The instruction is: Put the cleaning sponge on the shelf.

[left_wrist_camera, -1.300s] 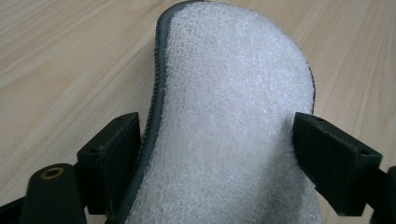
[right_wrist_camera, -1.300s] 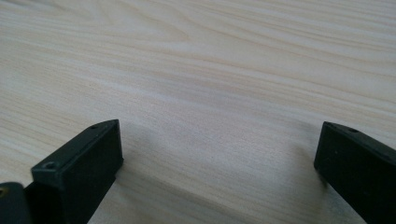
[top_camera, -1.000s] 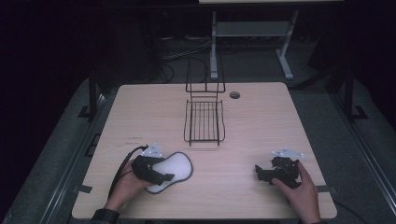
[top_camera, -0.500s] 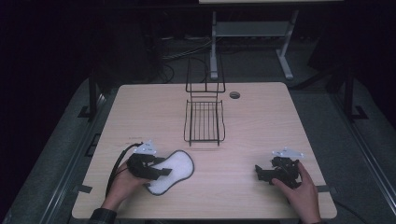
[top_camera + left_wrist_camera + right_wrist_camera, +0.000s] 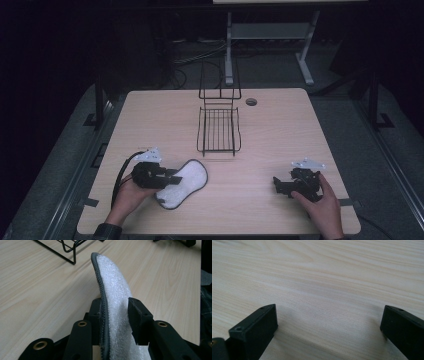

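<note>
A white fleecy insole with a grey edge (image 5: 182,182) lies at the front left of the wooden table (image 5: 280,130). My left gripper (image 5: 170,178) is shut on its near end. In the left gripper view the insole (image 5: 112,287) stands on edge between the two black jaws, curving away toward the rack, and the gripper (image 5: 115,312) clamps it. My right gripper (image 5: 276,184) rests on the table at the front right, held by a hand. In the right gripper view that gripper (image 5: 328,322) is open, its jaws wide apart over bare wood.
A black wire rack (image 5: 218,122) stands at the middle back of the table, its foot (image 5: 70,251) near the insole's far tip. A round cable hole (image 5: 251,102) sits behind it. A black cable (image 5: 122,172) loops from the left gripper.
The left gripper has shifted slightly left with the insole and tipped it up on edge. The right gripper has stayed in place.
</note>
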### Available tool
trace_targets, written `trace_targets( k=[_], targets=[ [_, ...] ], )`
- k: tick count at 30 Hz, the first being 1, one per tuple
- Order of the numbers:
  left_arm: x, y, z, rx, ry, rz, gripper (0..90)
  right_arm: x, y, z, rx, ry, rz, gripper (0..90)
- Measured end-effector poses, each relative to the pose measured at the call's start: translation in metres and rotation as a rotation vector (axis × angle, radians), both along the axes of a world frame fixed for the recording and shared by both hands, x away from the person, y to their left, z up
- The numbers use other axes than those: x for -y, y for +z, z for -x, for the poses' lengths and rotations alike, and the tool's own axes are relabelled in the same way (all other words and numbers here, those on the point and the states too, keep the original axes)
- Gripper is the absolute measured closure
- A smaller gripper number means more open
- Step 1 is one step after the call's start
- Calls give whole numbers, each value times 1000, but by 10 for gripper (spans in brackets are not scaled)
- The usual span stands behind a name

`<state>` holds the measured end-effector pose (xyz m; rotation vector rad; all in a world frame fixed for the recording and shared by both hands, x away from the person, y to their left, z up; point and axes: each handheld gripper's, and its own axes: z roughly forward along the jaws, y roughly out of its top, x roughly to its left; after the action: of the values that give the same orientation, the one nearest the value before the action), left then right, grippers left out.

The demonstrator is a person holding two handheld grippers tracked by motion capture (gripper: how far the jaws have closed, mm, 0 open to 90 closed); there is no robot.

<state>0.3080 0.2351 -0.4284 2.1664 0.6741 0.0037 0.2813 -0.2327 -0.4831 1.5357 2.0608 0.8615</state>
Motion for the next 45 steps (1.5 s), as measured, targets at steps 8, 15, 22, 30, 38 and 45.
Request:
trace_targets(
  k=[8, 15, 22, 30, 38, 45],
  targets=[
    [-3, 6, 1, -17, 2, 45, 711, 0, 0, 0, 0, 0, 0, 5],
    [-6, 11, 2, -18, 8, 68, 763, 0, 0, 0, 0, 0, 0, 5],
    [-8, 19, 2, 2, 22, 72, 781, 0, 0, 0, 0, 0, 0, 5],
    [-11, 29, -1, 8, 39, 92, 781, 0, 0, 0, 0, 0, 0, 5],
    [-6, 38, -10, 10, 52, 101, 781, 0, 0, 0, 0, 0, 0, 5],
    [-2, 43, -21, 11, 68, 114, 780, 0, 0, 0, 0, 1, 1, 5]
  ],
)
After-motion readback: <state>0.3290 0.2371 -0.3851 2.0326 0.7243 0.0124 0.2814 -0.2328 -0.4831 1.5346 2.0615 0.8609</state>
